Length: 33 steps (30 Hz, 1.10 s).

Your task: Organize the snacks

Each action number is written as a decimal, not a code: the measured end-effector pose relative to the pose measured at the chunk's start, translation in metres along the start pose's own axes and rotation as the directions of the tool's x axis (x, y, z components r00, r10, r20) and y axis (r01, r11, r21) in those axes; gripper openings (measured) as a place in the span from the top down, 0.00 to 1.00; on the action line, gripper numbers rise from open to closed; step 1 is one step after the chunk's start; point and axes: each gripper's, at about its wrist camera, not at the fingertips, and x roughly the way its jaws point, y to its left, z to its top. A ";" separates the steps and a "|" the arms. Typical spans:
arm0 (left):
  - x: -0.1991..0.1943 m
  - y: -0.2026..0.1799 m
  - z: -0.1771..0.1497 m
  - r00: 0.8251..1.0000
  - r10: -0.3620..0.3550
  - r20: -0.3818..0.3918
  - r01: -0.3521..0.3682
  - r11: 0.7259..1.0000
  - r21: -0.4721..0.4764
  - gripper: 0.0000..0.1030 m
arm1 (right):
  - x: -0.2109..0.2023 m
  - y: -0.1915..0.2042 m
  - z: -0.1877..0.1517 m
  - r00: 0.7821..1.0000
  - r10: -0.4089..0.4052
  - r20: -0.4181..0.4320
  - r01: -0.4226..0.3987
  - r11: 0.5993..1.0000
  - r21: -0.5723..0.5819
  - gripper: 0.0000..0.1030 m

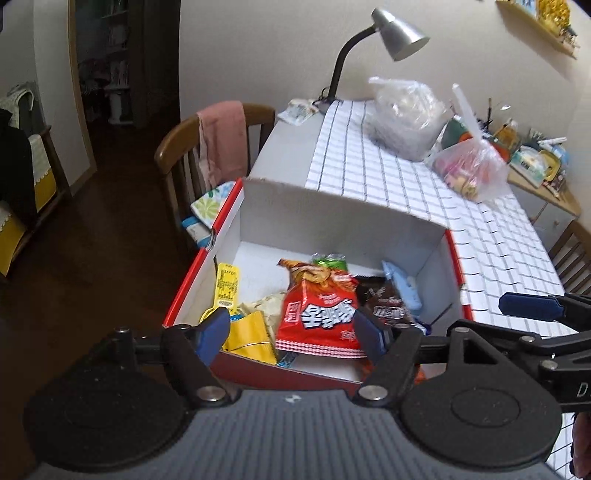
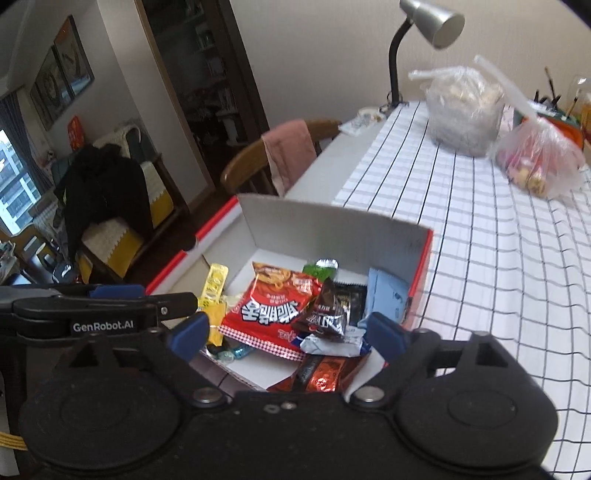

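A red and white cardboard box (image 1: 332,218) (image 2: 332,225) stands on the table's near left corner with several snack packs in it. A large red snack bag (image 1: 319,314) (image 2: 273,306) lies in the middle. Yellow packs (image 1: 249,332) (image 2: 214,284) lie at its left, a dark brown pack (image 1: 388,306) (image 2: 327,314) and a light blue pack (image 1: 400,286) (image 2: 388,295) at its right, a green one (image 2: 319,269) behind. My left gripper (image 1: 291,332) is open and empty over the box's near edge. My right gripper (image 2: 286,332) is open and empty beside it.
The table has a checked cloth (image 1: 406,184) (image 2: 498,240). Two plastic bags (image 1: 406,118) (image 2: 535,158) and a silver desk lamp (image 1: 399,33) (image 2: 432,22) stand at the back. A wooden chair with a pink towel (image 1: 221,144) (image 2: 288,151) stands left of the table.
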 end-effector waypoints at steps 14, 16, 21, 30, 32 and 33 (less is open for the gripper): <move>-0.049 -0.017 -0.007 0.994 -0.080 0.079 0.078 0.996 0.035 0.03 | -0.055 -0.011 -0.017 0.989 -0.036 0.144 0.026 0.997 0.073 0.00; -0.053 -0.017 -0.008 0.993 -0.082 0.083 0.080 0.996 0.031 0.03 | -0.062 -0.011 -0.019 0.986 -0.044 0.164 0.031 0.996 0.081 0.00; -0.066 -0.020 -0.007 0.993 -0.079 0.090 0.076 0.996 0.036 0.03 | -0.077 -0.005 -0.026 0.977 -0.072 0.201 0.053 0.994 0.098 0.00; -0.080 -0.026 -0.002 0.993 -0.046 0.111 0.040 0.998 0.055 0.03 | -0.087 0.004 -0.029 0.961 -0.131 0.242 0.115 0.990 0.080 0.00; -0.082 -0.026 -0.001 0.994 -0.029 0.109 0.023 0.998 0.058 0.03 | -0.088 0.004 -0.028 0.959 -0.151 0.241 0.132 0.987 0.092 0.00; -0.082 -0.027 0.000 0.994 -0.028 0.107 0.022 0.998 0.058 0.03 | -0.088 0.004 -0.028 0.957 -0.163 0.239 0.143 0.985 0.102 0.00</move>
